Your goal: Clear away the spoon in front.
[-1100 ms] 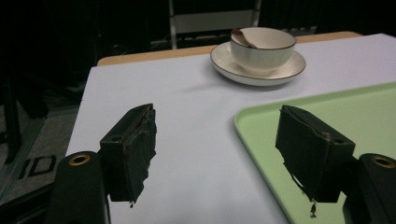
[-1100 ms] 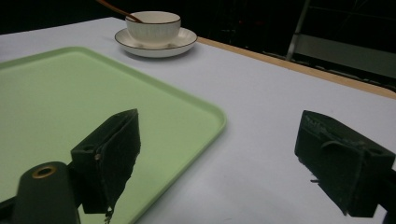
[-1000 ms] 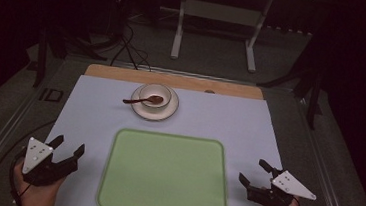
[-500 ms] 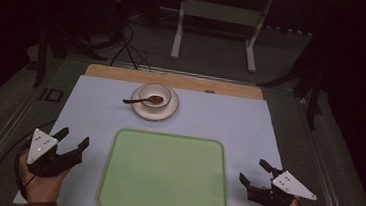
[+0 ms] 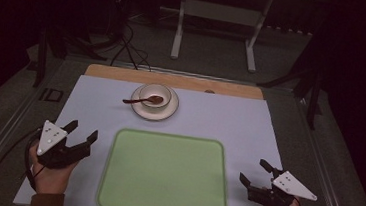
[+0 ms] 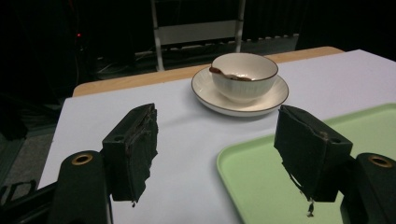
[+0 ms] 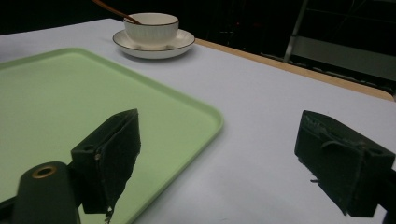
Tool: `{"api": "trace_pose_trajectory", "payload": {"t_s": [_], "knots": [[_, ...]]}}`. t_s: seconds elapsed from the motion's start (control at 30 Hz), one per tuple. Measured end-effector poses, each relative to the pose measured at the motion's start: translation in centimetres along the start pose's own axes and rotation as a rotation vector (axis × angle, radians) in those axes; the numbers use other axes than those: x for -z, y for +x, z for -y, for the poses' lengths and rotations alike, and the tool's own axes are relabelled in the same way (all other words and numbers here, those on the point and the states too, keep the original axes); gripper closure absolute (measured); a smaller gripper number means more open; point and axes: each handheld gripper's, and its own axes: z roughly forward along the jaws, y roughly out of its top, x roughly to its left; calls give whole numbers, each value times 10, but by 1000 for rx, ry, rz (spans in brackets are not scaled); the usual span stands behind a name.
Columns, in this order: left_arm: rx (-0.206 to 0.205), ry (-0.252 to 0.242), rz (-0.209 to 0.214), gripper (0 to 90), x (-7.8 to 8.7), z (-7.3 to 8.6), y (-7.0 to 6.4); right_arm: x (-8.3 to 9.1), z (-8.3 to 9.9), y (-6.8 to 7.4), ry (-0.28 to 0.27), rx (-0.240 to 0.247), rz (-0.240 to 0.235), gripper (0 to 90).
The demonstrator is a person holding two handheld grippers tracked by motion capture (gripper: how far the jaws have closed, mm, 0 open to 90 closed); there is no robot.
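The table (image 5: 229, 122) is lying under a pale sheet, with a strip of bare wood showing along its far edge. Sitting on the near half is a light green tray (image 5: 164, 174), flat and with nothing on it. Over at the far side, well apart from the tray, a white saucer (image 5: 168, 113) is carrying a white bowl (image 5: 155, 97) with a dark rim line, and a brown spoon (image 5: 141, 100) is resting in that bowl, its handle sticking out over the rim toward the left. Now the tools: the left tool (image 5: 80, 136) is hovering just beside the tray's left edge, gripped in a hand (image 5: 49, 174), jaws spread wide and carrying nothing, pointing toward the bowl. The right tool (image 5: 254, 172) is sitting near the tray's right edge, jaws also gaping wide and holding nothing, aimed across the tray's corner.
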Motion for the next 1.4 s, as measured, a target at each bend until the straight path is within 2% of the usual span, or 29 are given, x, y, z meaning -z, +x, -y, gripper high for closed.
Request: {"api": "trace_pose_trajectory", "payload": {"t_s": [0.17,0.53,0.83,1.17,1.4], "knots": [[-14,-1,12,306,-7,-6,-3,0,0,0,1,0,-1,140],[-15,-6,52,324,-24,-17,-11,0,0,1,3,4,0,140],[-29,-12,68,328,-36,-25,-20,0,0,0,3,4,1,140],[-24,-14,80,339,-51,-30,-24,0,0,1,3,7,0,140],[-39,4,95,374,-66,-32,-28,0,0,1,3,7,-1,140]]}}
